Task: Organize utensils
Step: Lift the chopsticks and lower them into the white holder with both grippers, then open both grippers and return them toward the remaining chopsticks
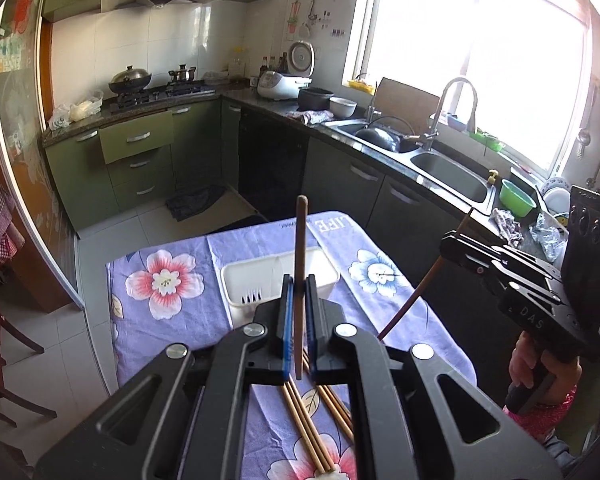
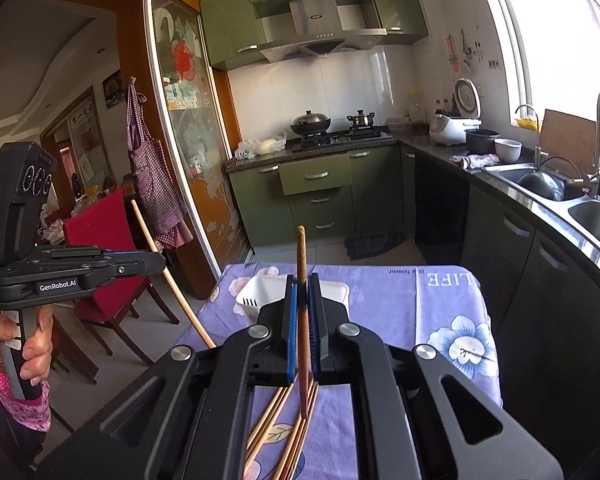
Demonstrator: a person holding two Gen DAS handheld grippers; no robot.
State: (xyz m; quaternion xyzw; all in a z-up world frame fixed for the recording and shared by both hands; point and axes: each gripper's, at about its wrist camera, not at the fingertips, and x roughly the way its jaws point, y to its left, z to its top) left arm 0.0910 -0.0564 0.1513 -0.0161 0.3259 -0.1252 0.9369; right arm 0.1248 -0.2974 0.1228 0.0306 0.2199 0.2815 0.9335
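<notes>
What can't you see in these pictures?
- Inside of the white plastic utensil basket: both views, the left gripper and right gripper block it.
- How many wooden chopsticks on the table: gripper bodies and bottom edge hide them.
- Floral purple tablecloth lettering: partly readable, cut by folds.

a lilac flowered tablecloth (image 1: 188, 312), a white basket (image 1: 278, 276), green cabinets (image 1: 140, 148).

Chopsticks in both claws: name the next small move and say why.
Probably carry both forward over the white utensil basket and lower them in. Each claw, left and right, is shut on one chopstick, clear of the pile, and the basket looks empty.
</notes>
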